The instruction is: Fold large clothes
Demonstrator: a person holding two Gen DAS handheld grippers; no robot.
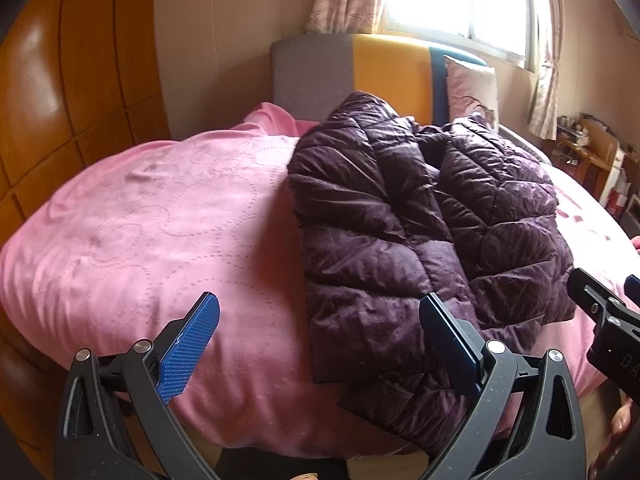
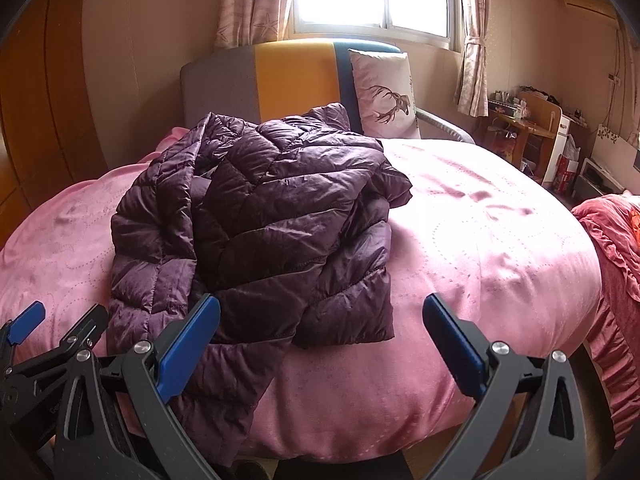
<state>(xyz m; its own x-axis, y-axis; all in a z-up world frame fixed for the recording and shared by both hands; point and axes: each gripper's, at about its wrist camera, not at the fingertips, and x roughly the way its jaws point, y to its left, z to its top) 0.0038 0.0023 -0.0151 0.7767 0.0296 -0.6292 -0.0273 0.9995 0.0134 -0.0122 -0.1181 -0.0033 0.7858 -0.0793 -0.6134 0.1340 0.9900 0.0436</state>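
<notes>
A dark purple quilted puffer jacket [image 1: 420, 216] lies partly folded on the pink bedspread [image 1: 160, 216], its lower end hanging over the bed's near edge. My left gripper [image 1: 320, 320] is open above the near edge, with its right finger over the jacket's lower left part. The right wrist view shows the same jacket [image 2: 272, 216] left of centre. My right gripper [image 2: 320, 320] is open with nothing between its fingers, hovering over the jacket's near right corner and the pink bedspread [image 2: 500, 248]. The other gripper's blue fingertip [image 2: 28, 320] shows at the far left.
A headboard [image 2: 280, 76] in grey, orange and blue stands at the far end, with a deer-print pillow [image 2: 384, 96] against it. A wooden wardrobe [image 1: 60, 100] lines the left wall. A cluttered desk [image 2: 524, 128] stands at the right, and a red blanket [image 2: 616, 248] lies beside the bed.
</notes>
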